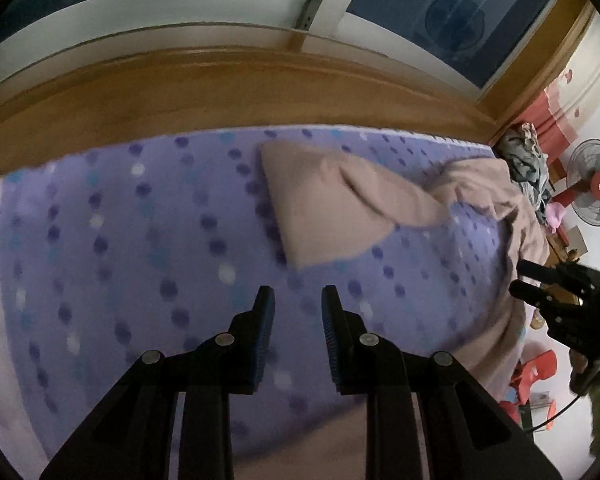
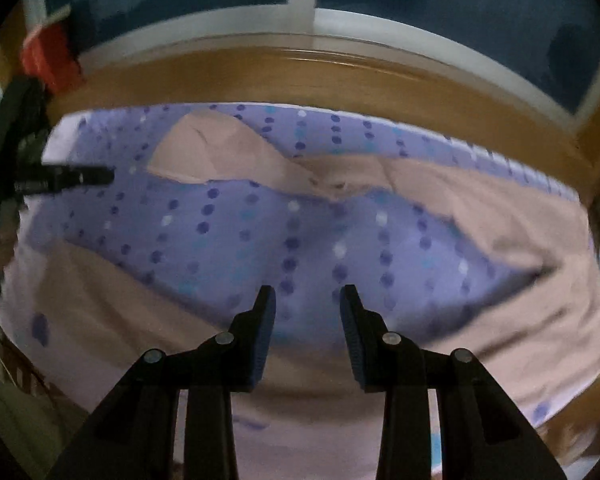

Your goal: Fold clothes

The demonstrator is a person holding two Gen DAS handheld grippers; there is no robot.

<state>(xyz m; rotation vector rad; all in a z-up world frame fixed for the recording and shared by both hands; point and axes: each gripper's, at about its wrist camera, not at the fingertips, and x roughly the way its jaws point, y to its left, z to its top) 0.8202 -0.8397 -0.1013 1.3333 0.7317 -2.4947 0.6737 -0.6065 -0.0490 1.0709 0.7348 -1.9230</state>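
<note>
The left claw [image 1: 298, 294] hangs above the bed with its jaws spread a little and nothing between the blue pads [image 1: 265, 320]; only the purple dotted sheet [image 1: 140, 240] shows in the gap. The right claw [image 2: 307, 294] is likewise parted and empty, tilted down over the same sheet. Each claw also appears at the edge of the other's view, both well apart.

The task's cloth, a beige garment [image 1: 332, 208], lies crumpled on the bed beyond both claws. One corner of it points toward the wooden bed frame [image 1: 220, 88], and the rest trails off to the right, where it bunches and drapes over the mattress edge. In the right wrist view the beige garment [image 2: 480, 208] spreads wide across the far and right side of the sheet; the picture is blurred, so its folds are hard to read. A standing fan [image 1: 596, 188] and a red chair [image 1: 536, 372] stand beside the bed.
</note>
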